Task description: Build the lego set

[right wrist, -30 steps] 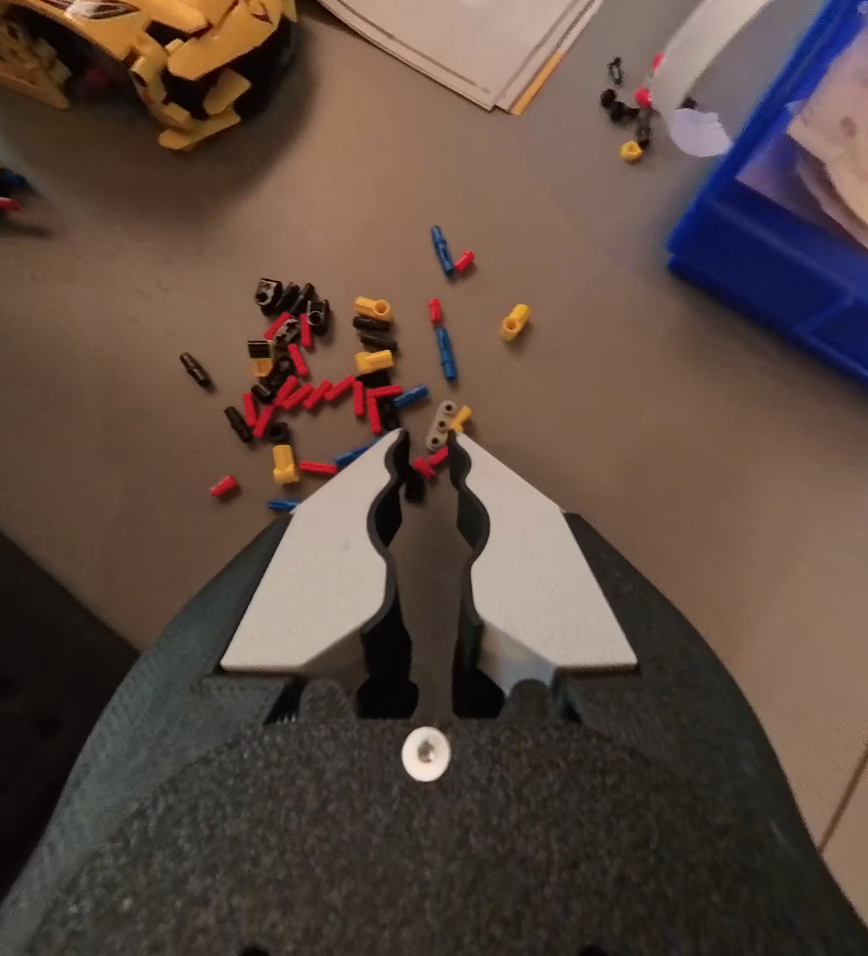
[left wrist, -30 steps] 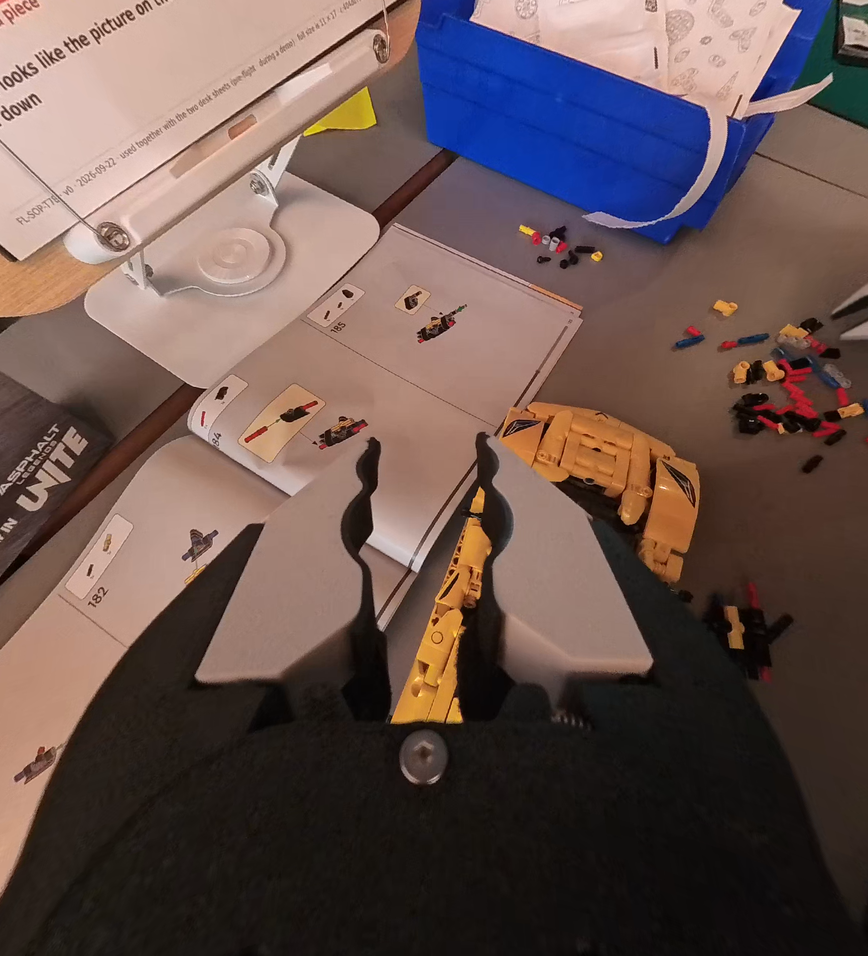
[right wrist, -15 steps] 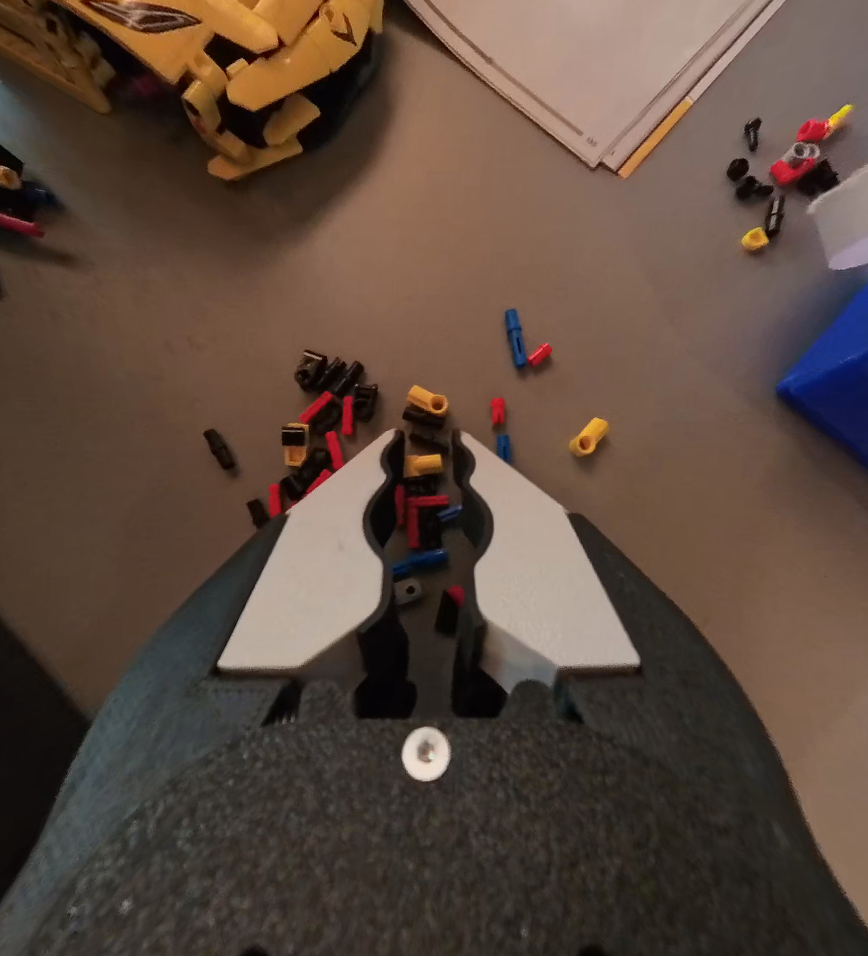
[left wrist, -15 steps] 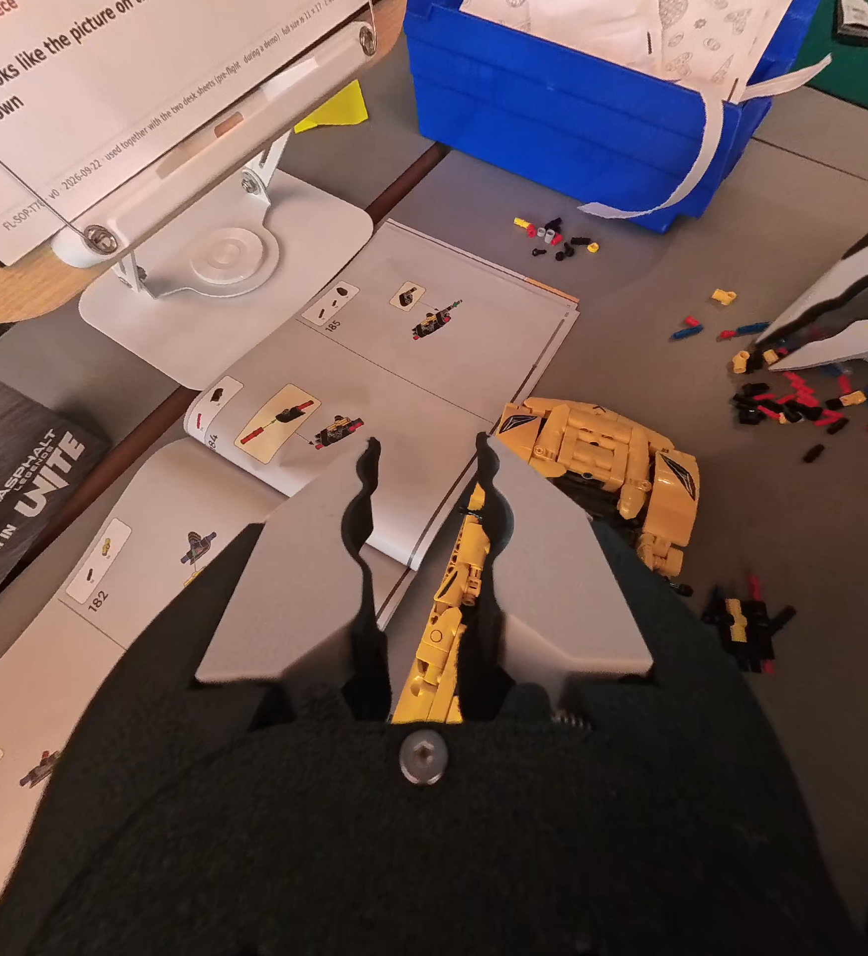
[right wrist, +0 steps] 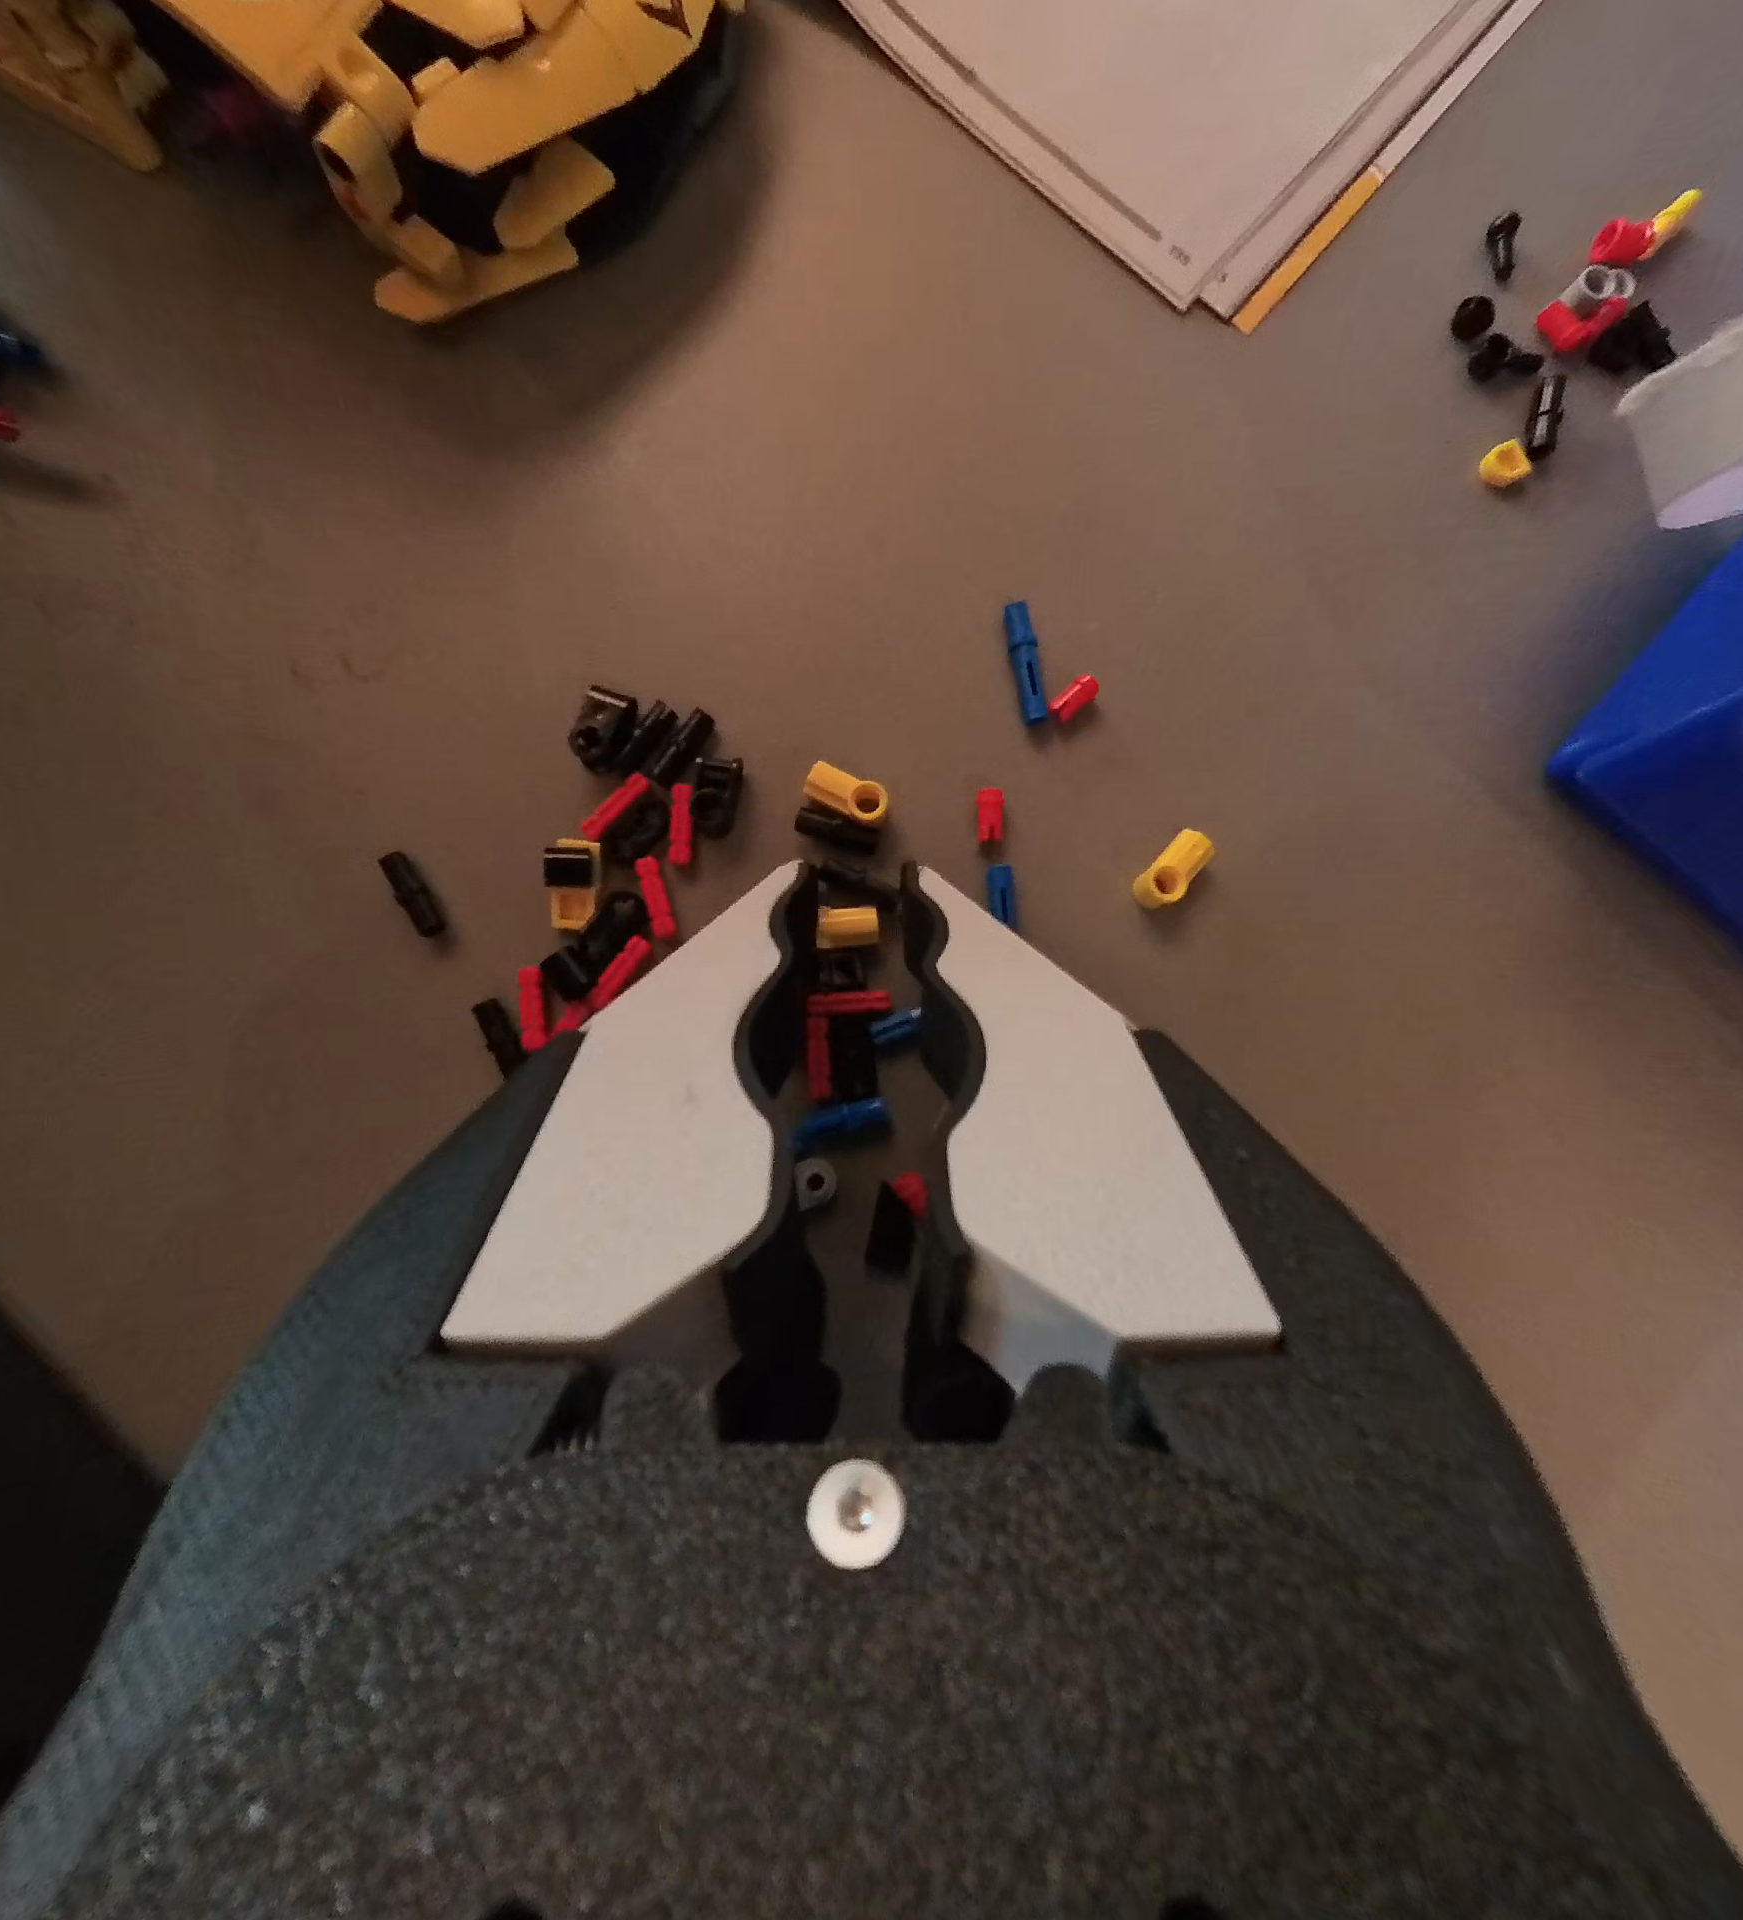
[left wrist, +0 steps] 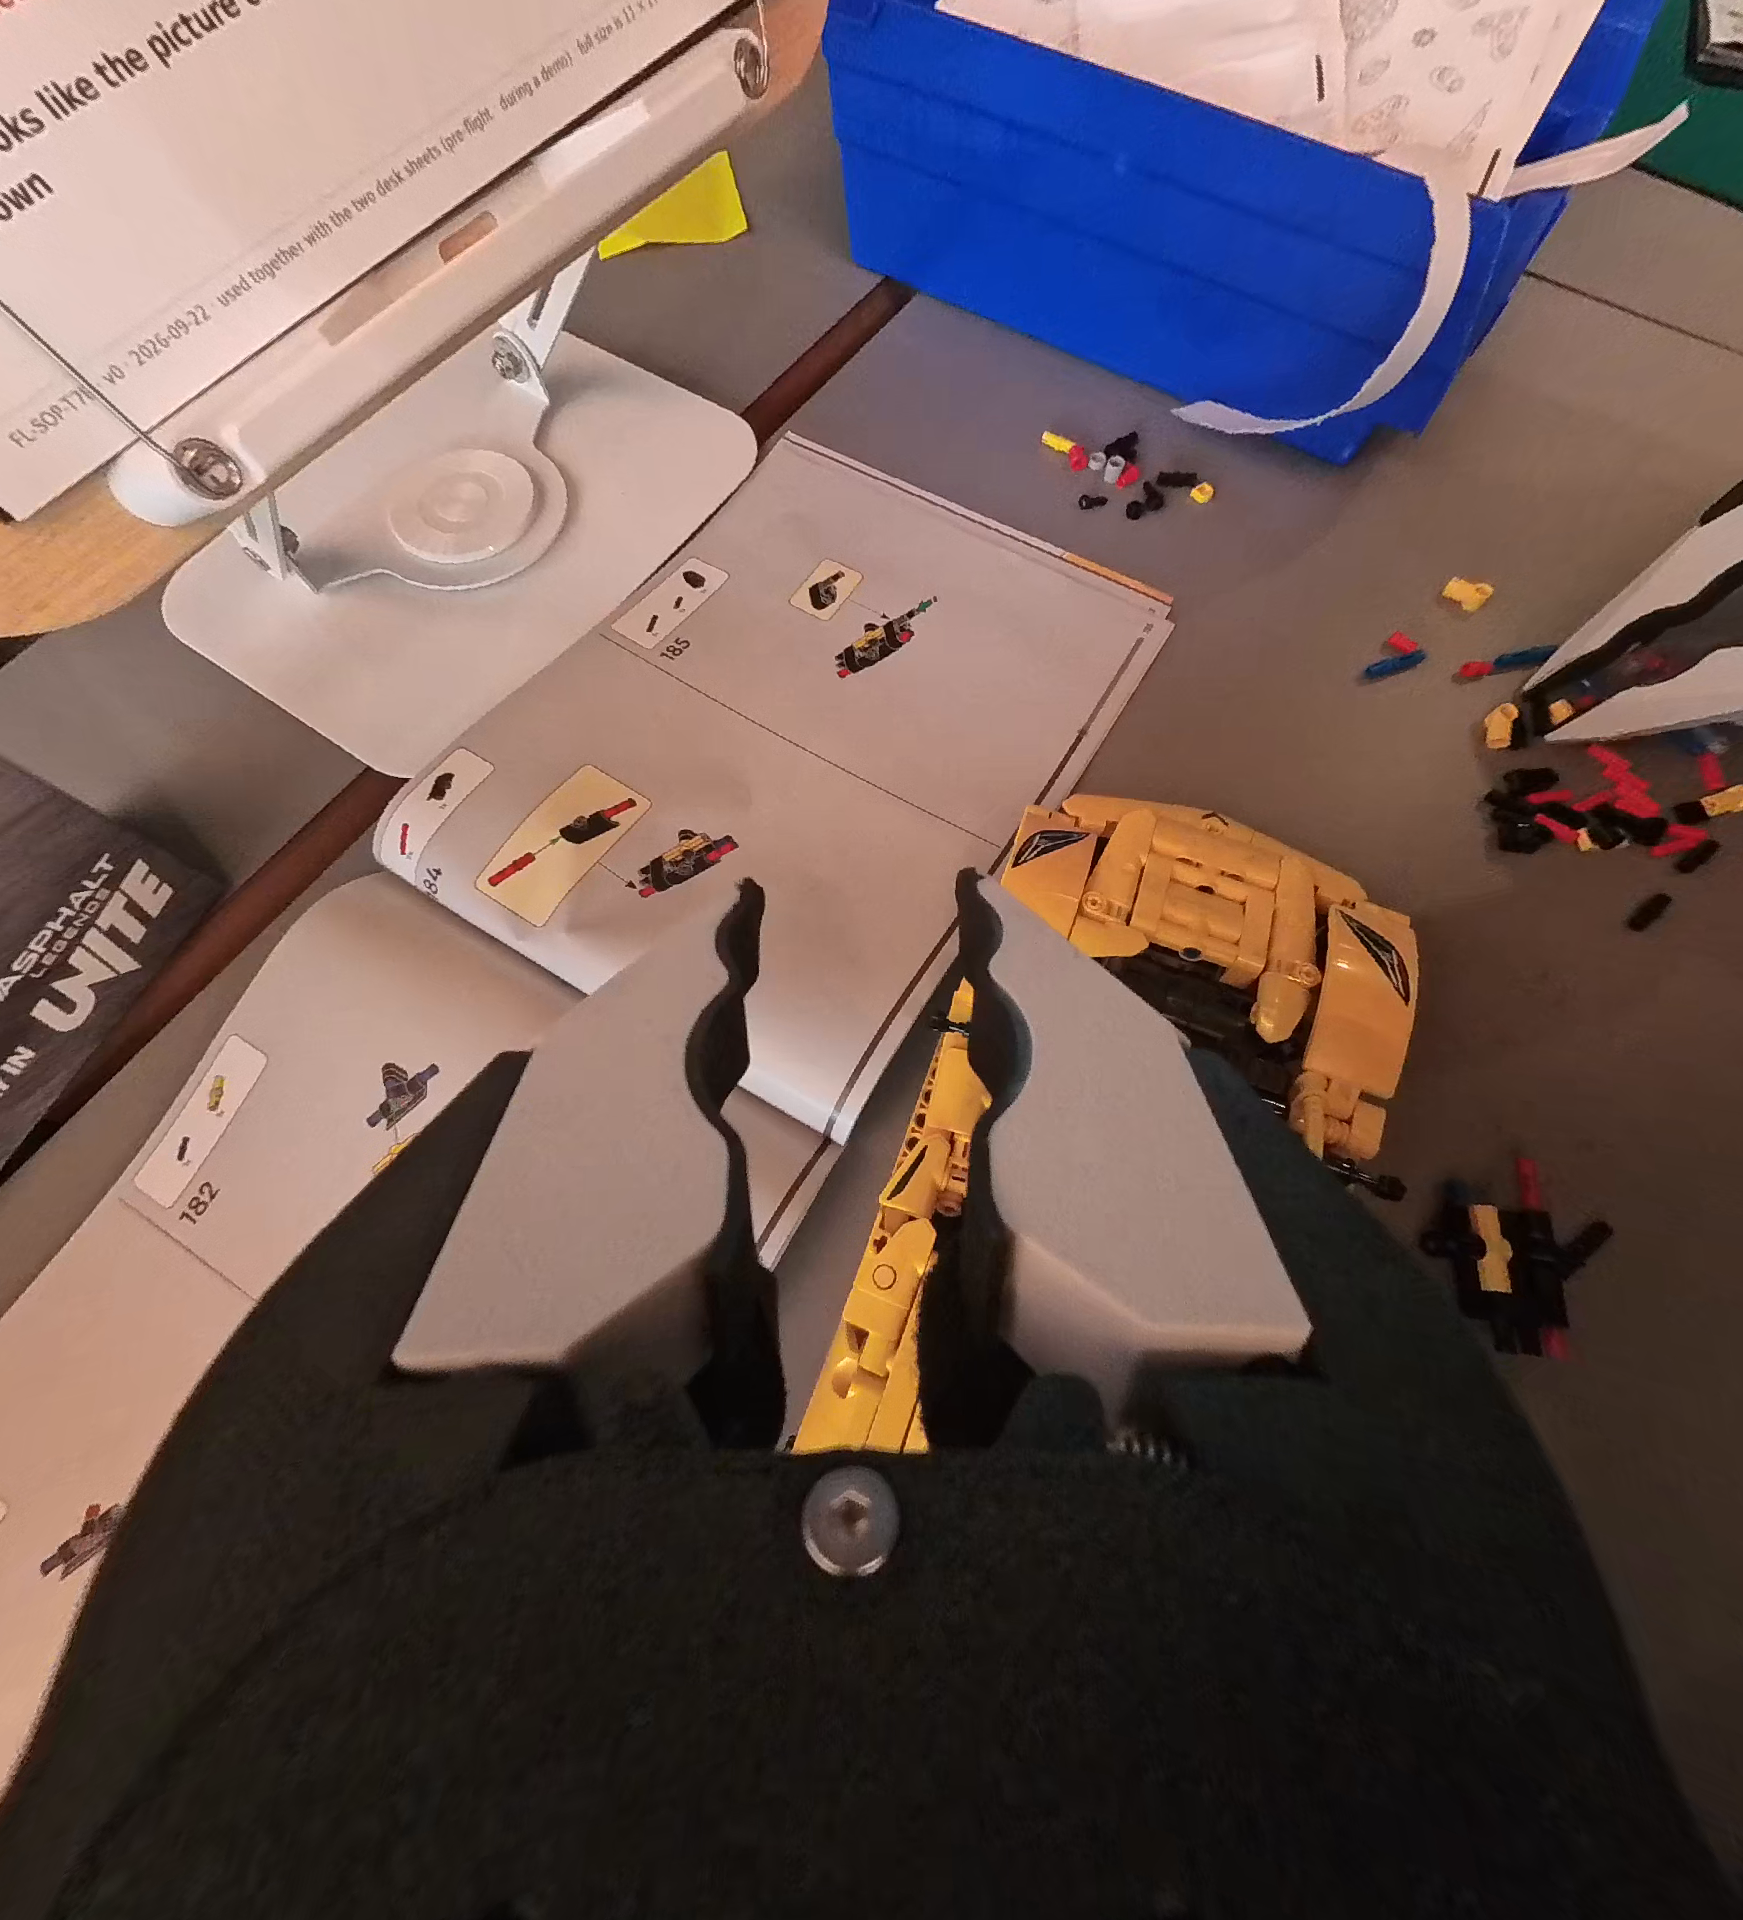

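Grey-plated left gripper (left wrist: pixel 856 894) poised above the table (left wrist: pixel 1625 1507), jaws at a middling gap and clamped on nothing. Seen through that gap: the edge of the open instruction booklet (left wrist: pixel 846 727) and a long yellow flank of the half-built yellow model (left wrist: pixel 1210 914), lying on the table below rather than pinched. Just right of the fingers, the model's rounded body, touching the booklet's near corner. Farther right and nearer the camera, a small black-and-yellow sub-assembly (left wrist: pixel 1501 1257) with red pegs poking out.

Right gripper (right wrist: pixel 854 878) low over the heap of loose pins (right wrist: pixel 638 852), jaws narrow yet apart, fingertips straddling the heap's right side. Between the fingers, a yellow connector, red and blue pins and black bits, all seemingly lying on the table; no piece clearly gripped. Beyond the tips, a blue pin (right wrist: pixel 1023 660) beside a short red one, and a lone yellow sleeve (right wrist: pixel 1171 868) off to the right.

Farther out: a second little cluster of parts (right wrist: pixel 1563 312) next to the blue bin (right wrist: pixel 1729 748), paper strips spilling over its rim. Behind the booklet, a white stand (left wrist: pixel 451 540) bearing a printed sheet; at far left, a dark leaflet (left wrist: pixel 36 956).
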Available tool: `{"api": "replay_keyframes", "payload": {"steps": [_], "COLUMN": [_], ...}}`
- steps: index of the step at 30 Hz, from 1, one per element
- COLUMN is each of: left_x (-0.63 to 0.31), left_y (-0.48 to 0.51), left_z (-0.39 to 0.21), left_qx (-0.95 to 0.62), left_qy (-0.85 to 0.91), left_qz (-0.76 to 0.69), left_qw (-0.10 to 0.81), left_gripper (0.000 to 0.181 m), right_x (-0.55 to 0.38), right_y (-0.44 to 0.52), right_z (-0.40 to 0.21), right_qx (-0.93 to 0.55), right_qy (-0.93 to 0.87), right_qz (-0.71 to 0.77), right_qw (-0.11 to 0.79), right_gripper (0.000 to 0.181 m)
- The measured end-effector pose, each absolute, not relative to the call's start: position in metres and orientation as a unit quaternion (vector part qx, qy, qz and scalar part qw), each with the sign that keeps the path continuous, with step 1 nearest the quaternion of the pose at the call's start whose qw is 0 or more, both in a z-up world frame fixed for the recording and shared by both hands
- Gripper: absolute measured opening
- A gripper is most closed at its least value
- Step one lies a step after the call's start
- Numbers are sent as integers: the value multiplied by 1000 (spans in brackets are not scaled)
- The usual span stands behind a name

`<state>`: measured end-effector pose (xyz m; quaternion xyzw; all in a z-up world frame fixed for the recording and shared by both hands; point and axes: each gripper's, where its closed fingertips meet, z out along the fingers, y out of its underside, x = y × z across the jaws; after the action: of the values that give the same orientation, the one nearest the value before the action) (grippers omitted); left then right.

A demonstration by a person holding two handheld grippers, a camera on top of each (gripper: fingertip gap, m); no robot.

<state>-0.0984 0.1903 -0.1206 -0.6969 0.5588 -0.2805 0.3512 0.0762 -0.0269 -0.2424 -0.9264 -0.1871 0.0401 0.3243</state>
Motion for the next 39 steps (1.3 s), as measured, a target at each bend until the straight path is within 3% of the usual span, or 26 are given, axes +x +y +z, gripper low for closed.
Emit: {"api": "replay_keyframes", "payload": {"steps": [9,12,18,33,39], "left_x": [-101,-102,-104,-102,-157], "left_y": [192,192,192,187,196], "left_z": [-123,-126,-124,-129,-93], "left_qx": [-699,-704,-698,-697,-725], "left_qy": [559,557,564,571,508], "left_qz": [-274,-276,-263,-268,-293], "left_qw": [351,343,354,341,361], "left_gripper": [38,38,38,38,37], "right_x": [-8,-60,-121,-110,-105], "right_y": [-33,-39,-48,-52,-46], "right_z": [-193,-203,-234,-244,-235], "right_qx": [-871,-851,-840,-836,-840], "right_qy": [-252,-290,-367,-396,-374], "right_qz": [164,235,234,179,178], "right_qw": [389,370,324,335,351], "right_gripper": [15,15,15,15,25]}}
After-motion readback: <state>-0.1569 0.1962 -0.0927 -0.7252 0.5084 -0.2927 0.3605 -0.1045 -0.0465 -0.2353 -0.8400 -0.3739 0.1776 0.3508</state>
